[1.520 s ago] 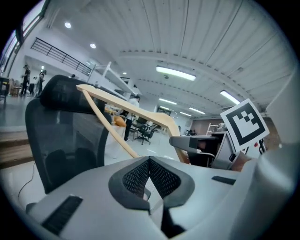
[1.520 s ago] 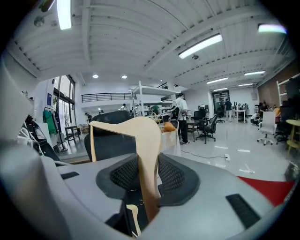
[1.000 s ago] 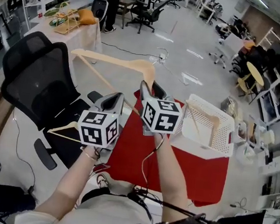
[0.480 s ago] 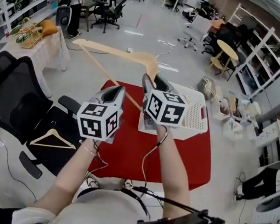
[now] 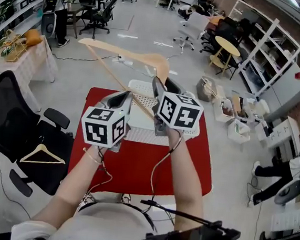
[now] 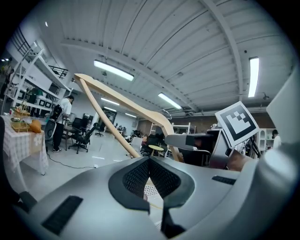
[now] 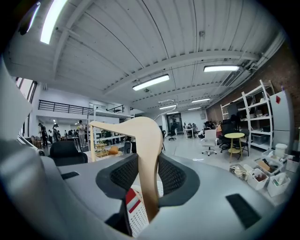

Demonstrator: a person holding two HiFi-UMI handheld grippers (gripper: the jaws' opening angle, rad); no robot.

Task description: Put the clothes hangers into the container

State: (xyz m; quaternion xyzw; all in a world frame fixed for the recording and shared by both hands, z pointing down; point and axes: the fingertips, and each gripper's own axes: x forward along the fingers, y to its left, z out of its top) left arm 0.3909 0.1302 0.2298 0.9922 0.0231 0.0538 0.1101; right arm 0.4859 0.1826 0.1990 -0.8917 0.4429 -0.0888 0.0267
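Right hand-held gripper (image 5: 161, 86) clamped on one end of a wooden hanger (image 5: 125, 55), held in the air over the white basket (image 5: 143, 84) at the far edge of the red mat (image 5: 135, 160) on the floor. Left hand-held gripper (image 5: 123, 97) closed, nothing seen between its jaws. Hanger not in yet. Second hanger (image 5: 41, 154) lies on the black chair (image 5: 13, 114), still to do. Basket contents hidden.

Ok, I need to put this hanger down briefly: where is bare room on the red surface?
The near part of the red surface, between the white basket and you, is bare, as are the strips left and right of the basket. The black chair at left already carries a hanger. The basket's inside is mostly out of sight.
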